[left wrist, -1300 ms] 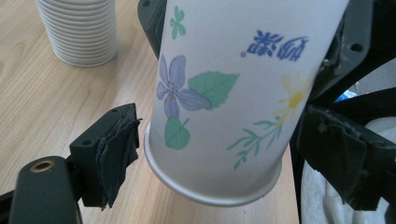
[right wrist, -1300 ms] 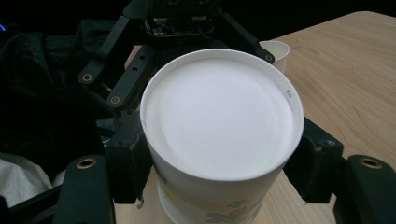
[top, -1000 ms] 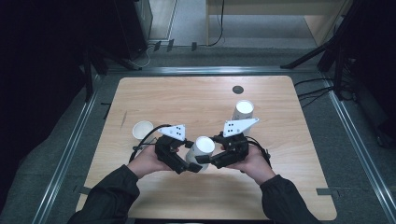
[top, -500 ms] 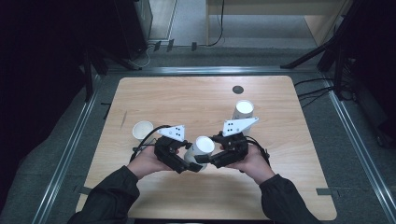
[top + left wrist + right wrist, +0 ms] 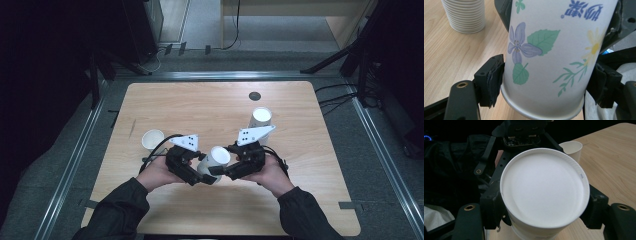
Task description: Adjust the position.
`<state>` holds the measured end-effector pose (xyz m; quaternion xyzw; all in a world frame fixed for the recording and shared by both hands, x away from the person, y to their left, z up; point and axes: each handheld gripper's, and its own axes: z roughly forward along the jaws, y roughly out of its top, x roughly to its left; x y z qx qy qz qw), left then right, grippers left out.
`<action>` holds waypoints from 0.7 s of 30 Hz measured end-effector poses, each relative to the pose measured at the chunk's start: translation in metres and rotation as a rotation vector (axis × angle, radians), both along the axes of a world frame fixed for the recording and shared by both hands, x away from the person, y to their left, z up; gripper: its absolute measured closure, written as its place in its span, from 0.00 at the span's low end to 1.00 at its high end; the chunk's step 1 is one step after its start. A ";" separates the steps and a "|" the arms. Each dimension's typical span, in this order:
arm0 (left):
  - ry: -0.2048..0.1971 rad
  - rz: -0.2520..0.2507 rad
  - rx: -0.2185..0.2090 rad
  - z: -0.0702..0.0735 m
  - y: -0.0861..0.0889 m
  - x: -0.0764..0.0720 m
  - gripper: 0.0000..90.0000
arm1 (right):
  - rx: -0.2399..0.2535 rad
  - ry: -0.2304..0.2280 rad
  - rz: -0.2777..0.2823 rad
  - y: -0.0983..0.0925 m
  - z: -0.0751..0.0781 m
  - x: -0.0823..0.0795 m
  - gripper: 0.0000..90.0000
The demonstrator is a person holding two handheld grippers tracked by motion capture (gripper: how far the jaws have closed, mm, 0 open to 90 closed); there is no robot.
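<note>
A: Where is the paper cup right now?

B: Off the wooden surface, held up between the two tools, nearer the surface's near edge than its far one and about midway between its left and right edges. From the high view it leans, its open mouth tipped up and a little toward the right.

A: Who has hold of it?

B: Both. The left gripper has its jaws clamped on the lower wall, near the base rim; they have just been closing onto it. In the left gripper view the pads press on the printed side, by the purple flower and green leaves. The right gripper grips nearer the mouth: in the right gripper view its jaws sit hard against the rim on either side, and you look straight into the white inside.

A: So the right one is truly clenched, not just resting there?

B: It looks clenched on the cup, though its pads are mostly hidden behind the rim, so I would not swear to how hard.

A: What else is on the surface?

B: A tall stack of cups toward the far right corner, a single cup standing near the left edge, and a dark round hole close to the far edge.
</note>
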<state>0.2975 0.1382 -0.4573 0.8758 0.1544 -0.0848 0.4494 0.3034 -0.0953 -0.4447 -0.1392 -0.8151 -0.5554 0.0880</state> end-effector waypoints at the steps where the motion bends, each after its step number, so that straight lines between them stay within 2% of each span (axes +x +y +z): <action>1: -0.002 0.003 -0.001 0.000 0.000 0.000 0.26 | -0.002 -0.001 -0.001 0.000 0.000 0.000 0.35; 7: 0.004 0.009 -0.015 0.001 0.003 0.002 0.26 | -0.004 -0.010 0.002 0.000 0.000 -0.001 0.30; 12: 0.002 0.026 -0.020 0.003 0.009 0.004 0.26 | -0.004 -0.018 -0.021 -0.006 0.003 0.000 0.29; 17: -0.013 0.046 0.012 0.008 0.018 0.009 0.26 | -0.014 -0.030 -0.069 -0.019 0.005 -0.003 0.29; 21: -0.025 0.061 0.020 0.014 0.024 0.012 0.26 | -0.022 -0.032 -0.094 -0.028 0.004 -0.004 0.29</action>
